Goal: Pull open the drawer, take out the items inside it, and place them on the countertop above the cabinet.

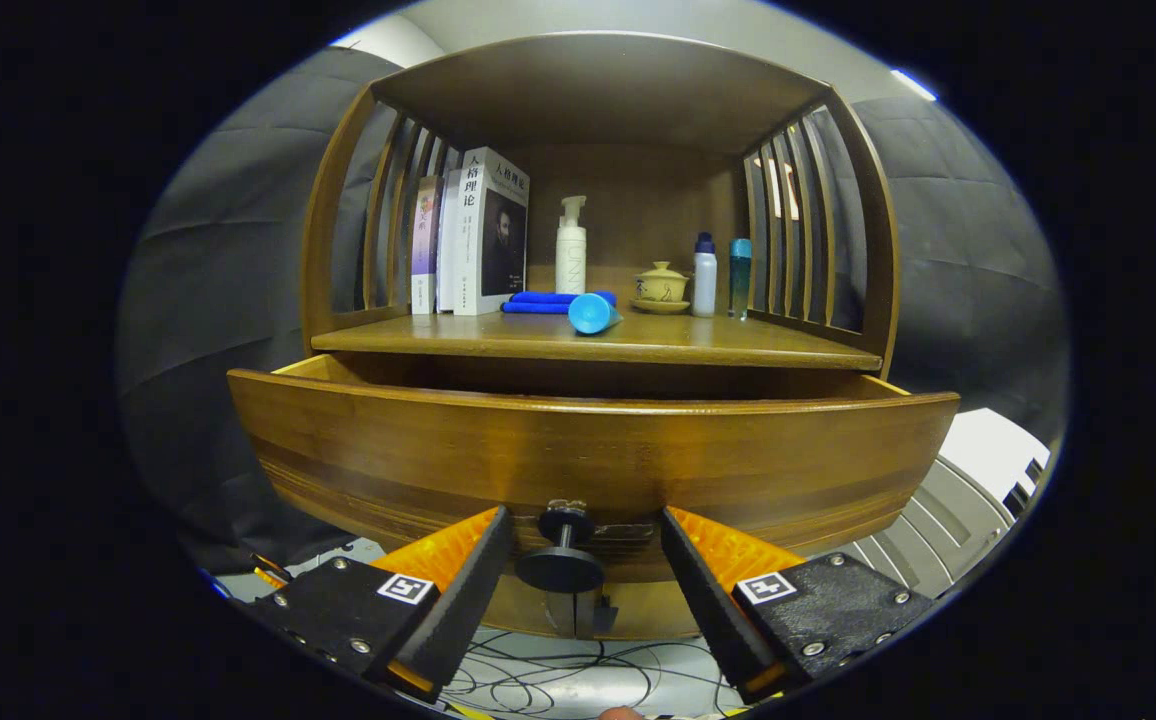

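Wooden drawer [588, 450] stands pulled out, its knob [560, 566] between the gripper [586, 530]'s wide-spread fingers, which grip nothing.

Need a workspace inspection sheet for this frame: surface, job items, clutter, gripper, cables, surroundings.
Surface: wooden countertop above the drawer, partly occupied.
Job's things: drawer pulled partly open, contents hidden behind its front; knob between the fingers.
Clutter: books, pump bottle, blue cloth, blue cup on its side, lidded teacup, two small bottles.
Gripper: gripper open, fingers either side of the knob, not touching.
Cables: loose black cables on the floor below.
Surroundings: black cloth wall.
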Available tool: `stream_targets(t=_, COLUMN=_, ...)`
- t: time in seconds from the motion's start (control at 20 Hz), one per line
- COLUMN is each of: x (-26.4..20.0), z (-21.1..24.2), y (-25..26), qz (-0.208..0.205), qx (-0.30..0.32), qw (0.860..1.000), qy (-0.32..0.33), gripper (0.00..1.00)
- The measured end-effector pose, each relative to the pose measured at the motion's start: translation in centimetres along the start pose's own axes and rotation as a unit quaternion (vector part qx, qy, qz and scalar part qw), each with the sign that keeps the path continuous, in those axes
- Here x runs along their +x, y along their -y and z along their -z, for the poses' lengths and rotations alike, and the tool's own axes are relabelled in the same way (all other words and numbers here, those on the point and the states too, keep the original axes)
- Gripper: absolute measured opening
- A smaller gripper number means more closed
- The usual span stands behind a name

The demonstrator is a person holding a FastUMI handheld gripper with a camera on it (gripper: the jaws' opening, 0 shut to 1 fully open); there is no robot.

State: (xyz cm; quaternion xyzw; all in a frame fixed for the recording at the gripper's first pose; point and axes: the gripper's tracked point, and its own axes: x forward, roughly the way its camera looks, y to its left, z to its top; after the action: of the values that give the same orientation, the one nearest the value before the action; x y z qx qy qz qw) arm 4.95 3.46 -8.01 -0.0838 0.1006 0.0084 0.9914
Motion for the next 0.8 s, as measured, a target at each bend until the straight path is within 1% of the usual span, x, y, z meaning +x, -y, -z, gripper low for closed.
stream_targets(t=0.2, x=1.6, z=-0.3, y=0.0, qz=0.0, qx=-0.016, qw=1.0, qy=0.003, gripper=0.94)
stream_targets(t=0.45, x=4.0, z=-1.0, y=-0.3, qz=0.0, qx=0.001, qw=1.0, qy=0.003, gripper=0.94)
stream_targets(t=0.8, x=6.5, z=-1.6, y=-0.1, qz=0.012, qx=-0.008, qw=1.0, qy=0.012, gripper=0.94)
